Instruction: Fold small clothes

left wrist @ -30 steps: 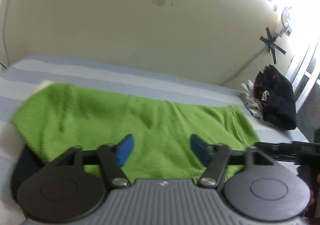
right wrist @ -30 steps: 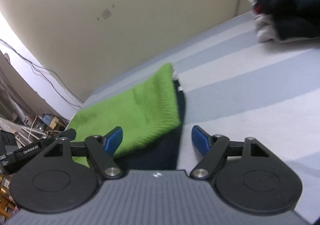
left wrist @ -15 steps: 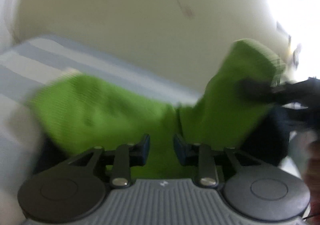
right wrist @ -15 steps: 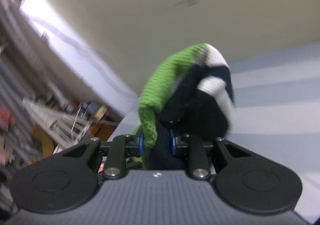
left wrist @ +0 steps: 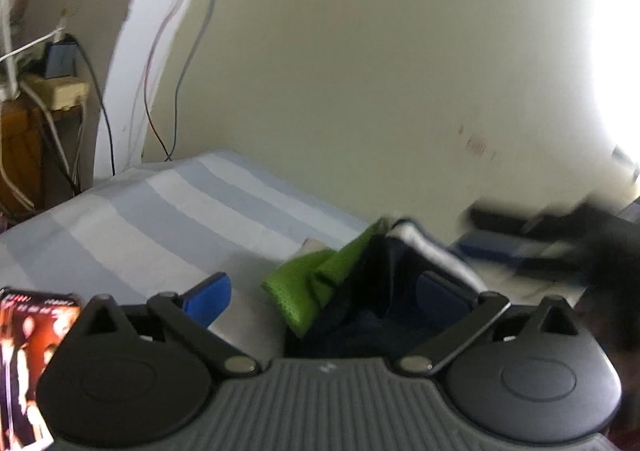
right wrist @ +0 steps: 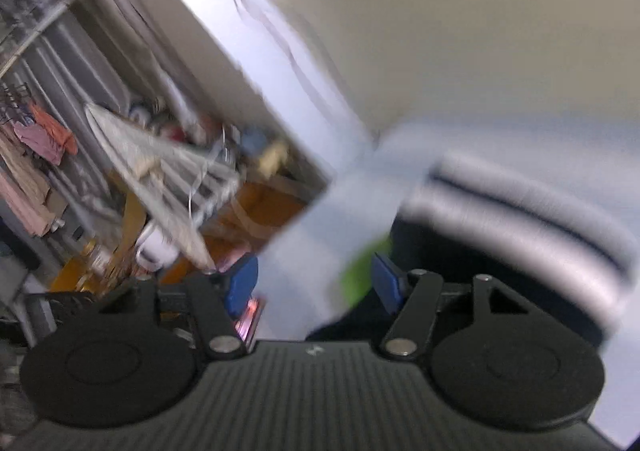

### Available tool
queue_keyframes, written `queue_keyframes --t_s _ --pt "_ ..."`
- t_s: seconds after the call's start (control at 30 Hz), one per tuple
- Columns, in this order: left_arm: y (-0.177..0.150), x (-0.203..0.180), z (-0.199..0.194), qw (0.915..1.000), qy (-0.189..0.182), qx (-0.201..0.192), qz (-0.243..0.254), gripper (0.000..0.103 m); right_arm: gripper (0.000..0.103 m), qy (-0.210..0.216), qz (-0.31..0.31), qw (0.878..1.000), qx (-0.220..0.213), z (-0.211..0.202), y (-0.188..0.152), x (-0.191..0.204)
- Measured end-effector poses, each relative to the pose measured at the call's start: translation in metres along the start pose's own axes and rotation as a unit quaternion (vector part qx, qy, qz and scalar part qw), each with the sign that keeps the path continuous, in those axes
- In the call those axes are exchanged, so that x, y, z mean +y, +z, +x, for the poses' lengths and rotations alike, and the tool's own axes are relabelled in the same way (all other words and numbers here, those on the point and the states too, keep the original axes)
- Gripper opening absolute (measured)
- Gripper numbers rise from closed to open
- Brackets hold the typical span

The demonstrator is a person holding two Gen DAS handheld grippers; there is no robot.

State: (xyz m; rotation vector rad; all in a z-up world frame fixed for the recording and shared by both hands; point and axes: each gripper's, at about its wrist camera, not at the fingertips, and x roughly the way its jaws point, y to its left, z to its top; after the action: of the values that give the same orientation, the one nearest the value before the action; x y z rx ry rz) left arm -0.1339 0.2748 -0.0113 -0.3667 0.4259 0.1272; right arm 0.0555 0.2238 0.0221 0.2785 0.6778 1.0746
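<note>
My left tongs [left wrist: 324, 297] stand wide, jaws just opened, pads clear of the cloth; the garment [left wrist: 352, 291] lies heaped between and just ahead of them, nothing pinched. My right tongs [right wrist: 316, 283] are partly open, jaws just opened too, and grip nothing; the garment's dark part with its white striped band sits just ahead and to their right, touching nothing I can make out.

Risks, as I judge them: the fold looks loose, so the heap may spring apart with both tongs off it. The green flap sticks out left of the dark part, so edges look unaligned; pressing now would set a crooked crease. Both views are blurred, so a regrab could catch one layer only and drag the whole thing across the sheet [left wrist: 160, 219].

Look: green knit outside, dark navy inside, white striped cuff or band at the far edge, bunched rather than flat, on the blue-striped sheet near the wall [left wrist: 360, 71]
</note>
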Motion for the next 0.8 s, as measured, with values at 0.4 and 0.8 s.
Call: queue_keyframes --t_s 0.4,0.8 --pt "-0.031 0.0 0.026 0.9968 0.016 0.077 0.01 0.017 0.029 -0.138 -0.078 0.985 0.062 0.103 -0.014 -0.01" --pt "-0.017 -0.023 0.004 0.9935 0.075 0.042 0.074 0.103 0.06 -0.097 -0.11 0.989 -0.015 -0.008 -0.027 -0.029"
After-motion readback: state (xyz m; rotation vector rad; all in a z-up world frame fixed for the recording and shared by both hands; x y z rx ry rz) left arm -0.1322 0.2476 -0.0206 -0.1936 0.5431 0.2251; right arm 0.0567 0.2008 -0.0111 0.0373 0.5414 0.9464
